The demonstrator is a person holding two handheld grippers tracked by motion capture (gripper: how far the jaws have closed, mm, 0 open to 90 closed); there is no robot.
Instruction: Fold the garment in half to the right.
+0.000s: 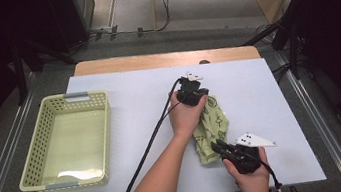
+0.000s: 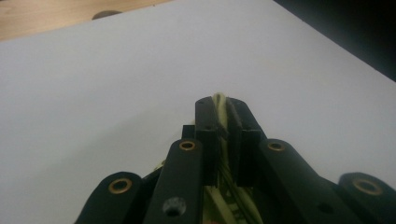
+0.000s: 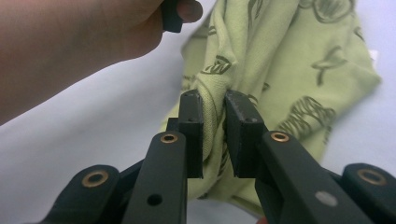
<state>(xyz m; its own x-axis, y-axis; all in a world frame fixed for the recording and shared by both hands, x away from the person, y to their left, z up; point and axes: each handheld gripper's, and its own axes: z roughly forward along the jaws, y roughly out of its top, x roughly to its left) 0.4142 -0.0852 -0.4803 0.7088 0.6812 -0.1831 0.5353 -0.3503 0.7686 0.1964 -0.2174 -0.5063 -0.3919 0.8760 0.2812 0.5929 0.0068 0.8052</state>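
Both tongs pinched 1 green cloth, mid-table.

My left gripper [image 1: 193, 95] clamped the cloth [image 1: 212, 130] at its 12 o'clock end, my right gripper [image 1: 222, 147] at 6. I judged the thin left pinch could slip, dropping it short of the basket [image 1: 98, 136] at 9.

soft knit cloth [image 1: 211, 129]; matt white table sheet [image 1: 135, 111]; glossy plastic basket [image 1: 39, 149]; matt black tongs [image 3: 214, 109].

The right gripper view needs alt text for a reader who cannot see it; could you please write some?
The right hand-held gripper pinches a fold of a light green cloth printed with dark figures, over a white table. The person's other hand is at upper left.
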